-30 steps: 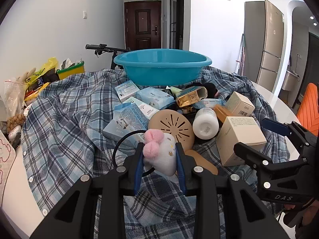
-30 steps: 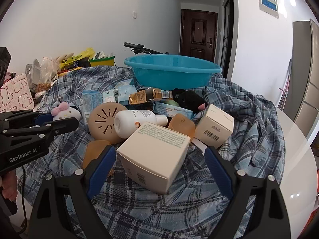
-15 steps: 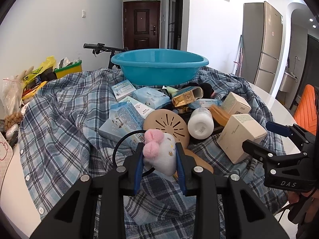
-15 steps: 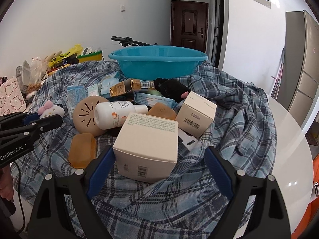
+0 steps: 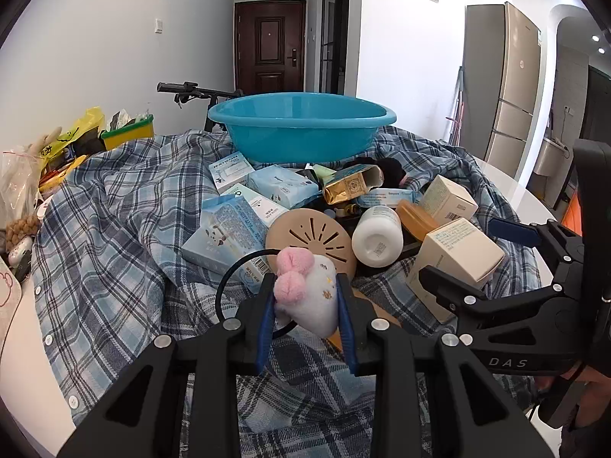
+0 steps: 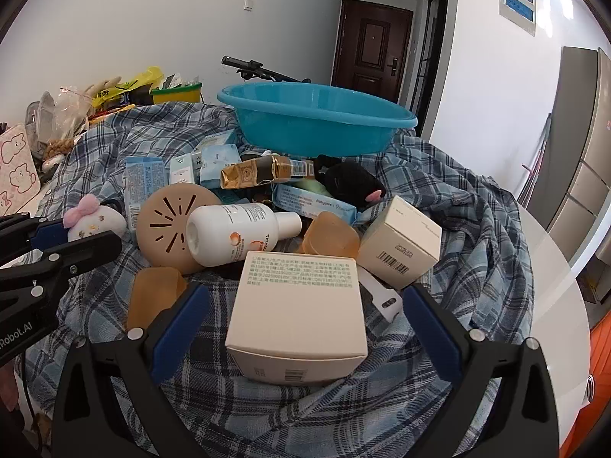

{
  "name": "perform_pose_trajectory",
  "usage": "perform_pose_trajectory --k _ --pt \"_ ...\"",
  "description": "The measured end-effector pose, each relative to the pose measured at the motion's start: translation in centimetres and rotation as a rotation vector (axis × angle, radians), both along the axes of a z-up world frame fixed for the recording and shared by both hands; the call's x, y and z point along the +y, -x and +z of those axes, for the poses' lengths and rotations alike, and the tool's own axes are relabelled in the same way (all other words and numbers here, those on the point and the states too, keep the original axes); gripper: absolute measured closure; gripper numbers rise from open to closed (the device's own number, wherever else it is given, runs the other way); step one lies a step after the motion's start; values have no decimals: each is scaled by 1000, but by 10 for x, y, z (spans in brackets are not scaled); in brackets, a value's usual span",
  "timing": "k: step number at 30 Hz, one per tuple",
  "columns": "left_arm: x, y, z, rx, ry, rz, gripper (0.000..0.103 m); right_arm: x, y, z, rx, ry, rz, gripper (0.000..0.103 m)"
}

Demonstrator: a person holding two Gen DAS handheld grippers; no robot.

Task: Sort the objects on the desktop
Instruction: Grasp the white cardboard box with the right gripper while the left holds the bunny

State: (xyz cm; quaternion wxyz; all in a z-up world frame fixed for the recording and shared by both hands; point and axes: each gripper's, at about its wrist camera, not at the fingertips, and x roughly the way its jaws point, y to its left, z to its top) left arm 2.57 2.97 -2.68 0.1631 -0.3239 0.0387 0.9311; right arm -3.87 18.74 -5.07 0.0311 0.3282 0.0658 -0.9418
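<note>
- The left claw (image 5: 305, 305) is closed on a white plush toy (image 5: 311, 297) with a pink bow; the toy sits squeezed between the blue pads (image 5: 264, 328), lifted above the plaid cloth (image 5: 99, 252).
- Just ahead of that claw lies a tan round disc (image 5: 311, 238) with slots, a white bottle (image 5: 378, 236) to its right.
- The right claw (image 6: 301, 328) stands wide open, its fingers either side of a cream box (image 6: 298, 313) without touching it.
- The box rests on the cloth over the bench (image 6: 557, 305).
- Far ahead of both claws stands a blue basin (image 6: 317, 122).
- A smaller cream box (image 6: 401, 242) lies ahead and right of the right claw.
</note>
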Motion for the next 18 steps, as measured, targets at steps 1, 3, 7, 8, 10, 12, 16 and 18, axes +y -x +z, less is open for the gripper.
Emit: perform_pose_trajectory --k 1,3,7,8,10,12,16,18 --pt "-1 0 0 0 -1 2 72 2 2 -1 -9 12 1 2" --pt "-3 0 0 -1 -5 8 72 3 2 -2 -19 26 8 7" --pt "-4 0 0 1 -9 14 72 6 5 -5 -39 46 4 41" --pt "-4 -1 1 3 -8 15 72 7 5 -6 -49 61 7 44" --pt "-3 -1 1 6 -4 16 72 8 4 -6 -48 75 10 45" --pt "-3 -1 2 10 -3 20 72 9 2 -5 -39 88 15 45" --pt "-2 -1 4 14 -8 29 72 16 -6 1 -3 132 13 46" --pt "-2 0 5 16 -7 35 72 18 -10 5 25 144 2 46"
